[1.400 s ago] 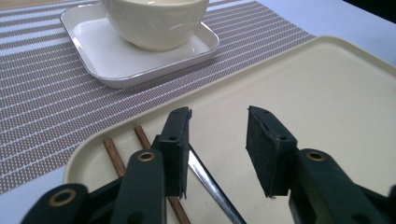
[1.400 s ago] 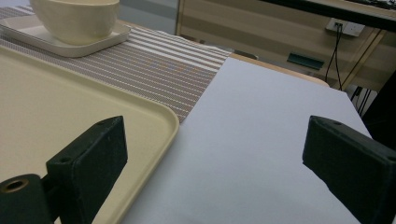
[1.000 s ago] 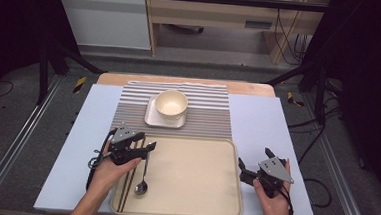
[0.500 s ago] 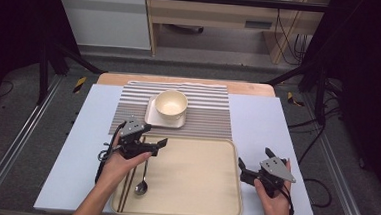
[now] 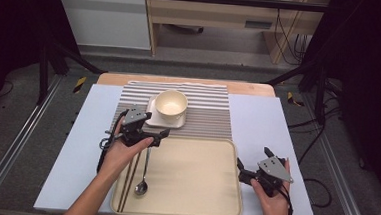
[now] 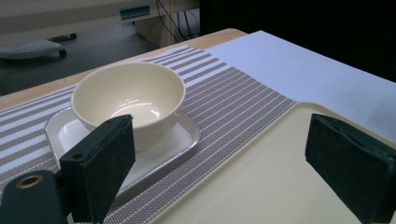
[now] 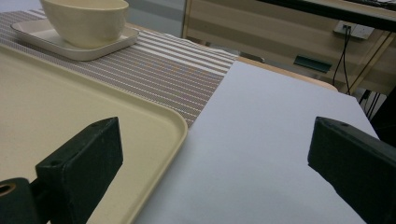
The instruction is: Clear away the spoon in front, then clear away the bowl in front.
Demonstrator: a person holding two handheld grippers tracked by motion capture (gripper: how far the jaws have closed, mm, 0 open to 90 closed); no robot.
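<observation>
Spoon resting on tray, left jaws spreading

Spoon [image 5: 143, 174] is lying along the tray's [image 5: 199, 178] left edge beside two chopsticks [image 5: 130, 176], nothing gripping it. Left gripper [image 5: 163, 134], lifting clear since a second ago, has just been opening, nothing between its jaws. Right gripper [image 5: 239, 166] is holding open at the tray's right edge. One bowl [image 5: 171, 105] is sitting behind

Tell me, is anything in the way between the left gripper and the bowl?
Nothing visible is. The left gripper has just been opening its jaws, with nothing between them, and it hovers over the far left corner of the tray. The bowl sits on its small plate straight ahead, with only striped mat between.
</observation>
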